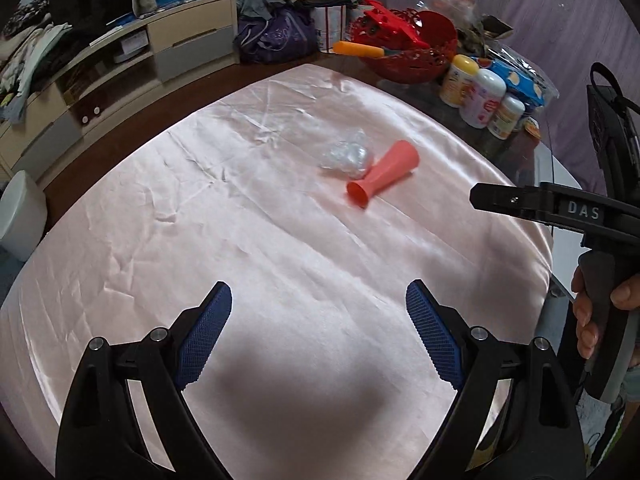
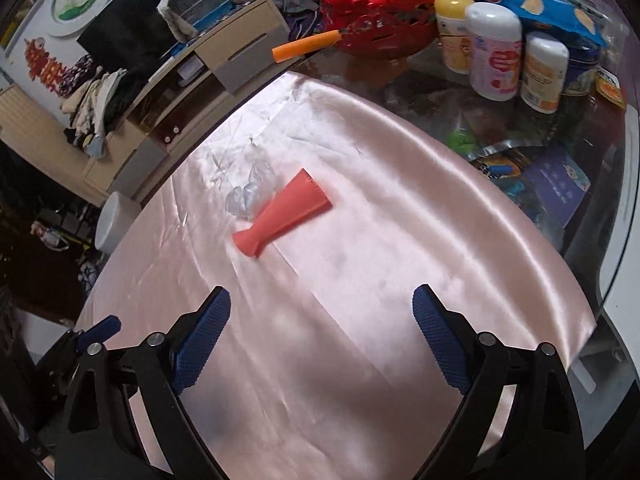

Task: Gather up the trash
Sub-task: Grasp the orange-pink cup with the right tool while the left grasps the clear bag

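A coral-red plastic cup [image 1: 383,176] lies on its side on the pink satin cloth [image 1: 240,220]; it also shows in the right wrist view [image 2: 285,214]. A crumpled clear plastic wrapper [image 1: 346,155] lies touching it on the far left side, also seen in the right wrist view [image 2: 247,196]. My left gripper [image 1: 319,300] is open and empty above the near part of the cloth, well short of both. My right gripper [image 2: 322,304] is open and empty, nearer the cup; its body shows at the right of the left wrist view [image 1: 536,204].
A white bin [image 1: 20,216] stands on the floor left of the table, also in the right wrist view [image 2: 114,222]. A red basket [image 1: 408,52] with an orange-handled tool, several white bottles [image 1: 480,96] and snack packs [image 2: 540,12] crowd the table's far right. A low cabinet [image 1: 120,68] lines the far wall.
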Available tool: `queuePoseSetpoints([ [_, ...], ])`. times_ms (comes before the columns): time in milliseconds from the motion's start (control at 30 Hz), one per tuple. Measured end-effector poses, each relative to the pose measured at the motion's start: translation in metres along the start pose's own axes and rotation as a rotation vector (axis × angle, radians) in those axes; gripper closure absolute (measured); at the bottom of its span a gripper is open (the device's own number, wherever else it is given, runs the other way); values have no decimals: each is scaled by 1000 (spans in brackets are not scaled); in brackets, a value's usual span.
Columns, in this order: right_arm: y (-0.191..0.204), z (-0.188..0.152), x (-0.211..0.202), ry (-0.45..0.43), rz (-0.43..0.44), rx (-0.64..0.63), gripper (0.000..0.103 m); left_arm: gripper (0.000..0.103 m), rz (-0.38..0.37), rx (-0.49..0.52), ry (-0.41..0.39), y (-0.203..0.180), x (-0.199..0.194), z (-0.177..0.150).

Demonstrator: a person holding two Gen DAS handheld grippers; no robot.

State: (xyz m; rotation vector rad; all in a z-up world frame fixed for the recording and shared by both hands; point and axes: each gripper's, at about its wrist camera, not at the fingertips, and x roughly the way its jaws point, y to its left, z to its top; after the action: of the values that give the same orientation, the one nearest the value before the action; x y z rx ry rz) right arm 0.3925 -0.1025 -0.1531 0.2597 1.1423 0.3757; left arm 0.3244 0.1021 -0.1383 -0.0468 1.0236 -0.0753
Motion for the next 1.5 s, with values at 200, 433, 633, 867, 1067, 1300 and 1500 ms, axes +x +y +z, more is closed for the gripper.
queuePoseSetpoints([
  [200,28,31,45,34,-16,14,50,19,9,-5,-22,18,15,22],
  [433,38,52,80,64,-56,49,65,19,-11,-6,-26,24,32,35],
  [633,37,70,91,73,-47,58,63,19,-29,-1,-29,19,47,50],
  [867,38,87,109,95,-64,51,64,19,-53,-11,-30,14,61,61],
  [1067,27,89,101,88,-113,-20,73,19,-64,23,-34,3,77,76],
  [1300,-3,70,77,80,-121,-58,76,22,-81,38,-33,-10,110,96],
  [1500,-27,51,57,71,-112,-29,76,39,-112,87,-11,-31,131,105],
])
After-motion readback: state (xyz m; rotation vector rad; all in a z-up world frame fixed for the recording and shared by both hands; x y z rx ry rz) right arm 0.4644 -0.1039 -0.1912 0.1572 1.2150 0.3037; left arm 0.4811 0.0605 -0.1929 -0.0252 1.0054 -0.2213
